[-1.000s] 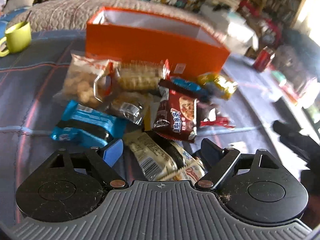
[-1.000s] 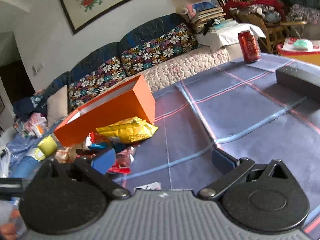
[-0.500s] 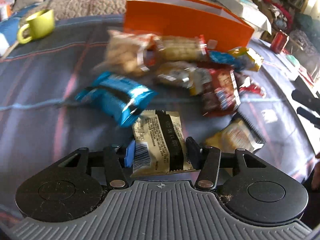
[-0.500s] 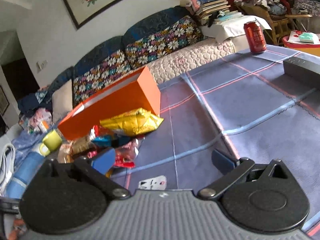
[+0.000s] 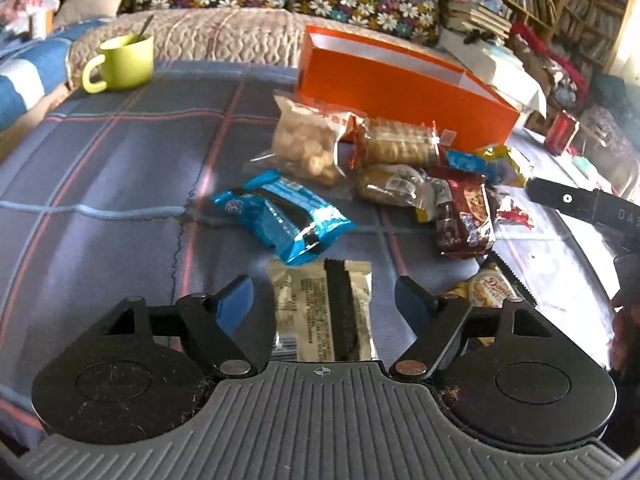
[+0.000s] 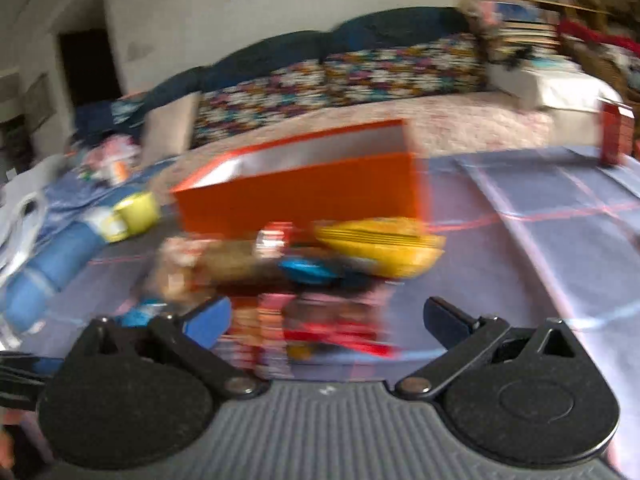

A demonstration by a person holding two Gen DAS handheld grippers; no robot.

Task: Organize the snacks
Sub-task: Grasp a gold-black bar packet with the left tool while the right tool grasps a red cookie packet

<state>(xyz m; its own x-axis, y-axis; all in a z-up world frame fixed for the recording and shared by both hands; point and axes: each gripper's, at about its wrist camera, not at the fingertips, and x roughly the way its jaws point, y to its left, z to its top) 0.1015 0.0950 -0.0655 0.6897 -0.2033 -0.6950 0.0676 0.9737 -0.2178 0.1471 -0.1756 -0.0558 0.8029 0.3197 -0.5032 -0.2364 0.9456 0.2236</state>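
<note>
1. The left gripper [image 5: 324,294] pointed down at the checked blue tablecloth [image 5: 120,168]. Its jaws were opening, both pads clear of the cream-and-black flat snack wrapper [image 5: 324,308] that lay between them on the cloth. Nothing was gripped.

2. The right gripper [image 6: 328,320] stood wide apart and empty, over a red foil packet [image 6: 336,328] in a heavily blurred view. Whether it was near touching could not be told.

3. The long orange open-topped cardboard box [image 5: 400,80] stood at the far side of the pile. No snack showed inside it, though its floor was hidden.

4. Loose on the cloth in front of the box: a clear bag of round puffs [image 5: 308,148], a clear sleeve of stacked biscuits [image 5: 400,146], a blue foil packet [image 5: 280,216], a dark red cookie pack [image 5: 464,216], and a yellow crinkled bag [image 6: 380,248] just beside the box.

5. Judgement: sorting had hardly begun. Nearly every snack remained outside the box; the cream wrapper sat apart from the heap, nearest the left gripper.

6. A lime green mug [image 5: 124,62] stood well apart, not involved.
</note>
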